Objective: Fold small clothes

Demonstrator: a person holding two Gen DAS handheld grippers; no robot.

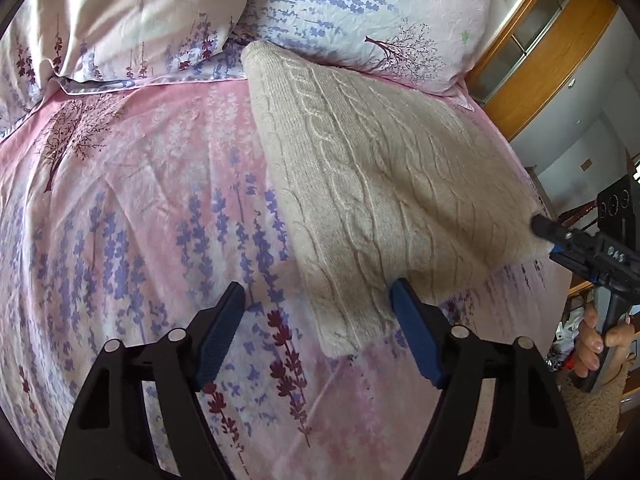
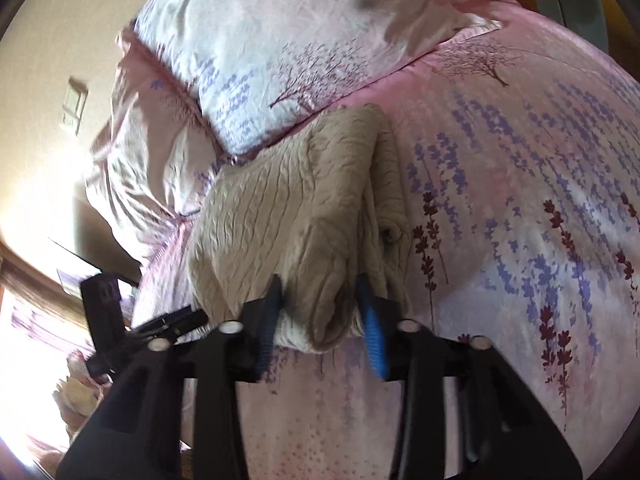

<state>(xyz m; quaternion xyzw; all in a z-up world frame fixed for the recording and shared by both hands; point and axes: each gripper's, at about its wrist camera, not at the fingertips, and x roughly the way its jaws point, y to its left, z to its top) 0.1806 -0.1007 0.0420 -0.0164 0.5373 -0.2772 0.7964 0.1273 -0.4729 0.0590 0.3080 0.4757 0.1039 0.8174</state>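
Observation:
A beige cable-knit sweater [image 1: 372, 184] lies folded on the pink floral bedspread [image 1: 132, 208], its far end against the pillows. My left gripper [image 1: 318, 300] is open and empty, its jaws straddling the sweater's near corner just above the bed. My right gripper [image 2: 322, 294] is shut on the sweater's folded edge [image 2: 316, 308]; it also shows at the right of the left wrist view [image 1: 544, 228], pinching the sweater's right corner. In the right wrist view the sweater [image 2: 296, 200] bunches in thick folds in front of the jaws.
Two floral pillows [image 1: 360, 12] lie at the head of the bed. A wooden wardrobe [image 1: 552, 36] stands beyond the bed's right edge. In the right wrist view a wall switch [image 2: 74, 104] and my left gripper [image 2: 116, 320] show at the left.

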